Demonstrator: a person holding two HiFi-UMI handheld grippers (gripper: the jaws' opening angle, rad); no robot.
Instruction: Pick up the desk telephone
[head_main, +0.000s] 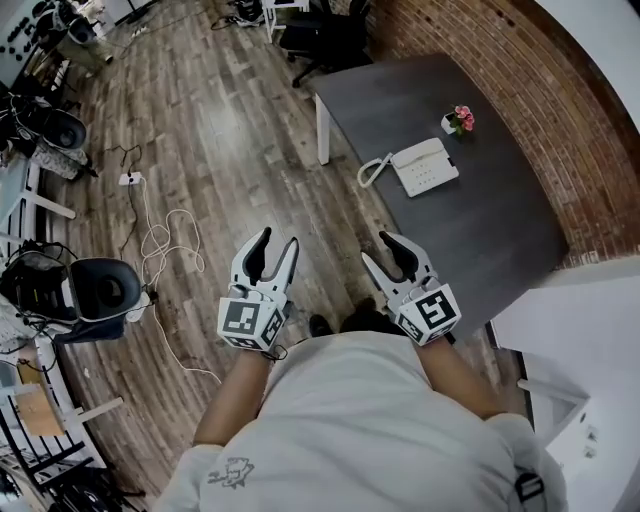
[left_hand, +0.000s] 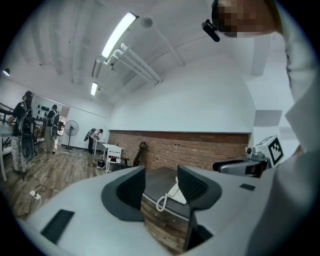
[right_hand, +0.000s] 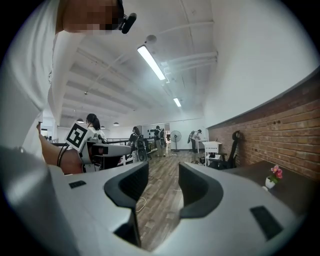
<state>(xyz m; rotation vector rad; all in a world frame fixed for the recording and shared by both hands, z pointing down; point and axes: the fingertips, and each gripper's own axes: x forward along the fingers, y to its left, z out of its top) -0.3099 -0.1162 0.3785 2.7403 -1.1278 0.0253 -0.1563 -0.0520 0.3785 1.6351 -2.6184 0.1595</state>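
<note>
The step in hand looks like the approach: the desk telephone (head_main: 425, 165) sits untouched on the dark desk (head_main: 500, 230), near a potted flower (head_main: 458, 120). The left hand-held gripper (head_main: 278, 240) and right hand-held gripper (head_main: 378, 247) are both spread and empty (well short of the phone). The next move, I judge, is to reach over the desk's edge and close on the phone. A plank floor (head_main: 220, 150) and a brick wall (head_main: 560, 90) frame the room.

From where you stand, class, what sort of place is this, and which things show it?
Probably an open office or lab workspace: a desk telephone on a dark table, an office chair on the wood floor, strip lights overhead.
</note>
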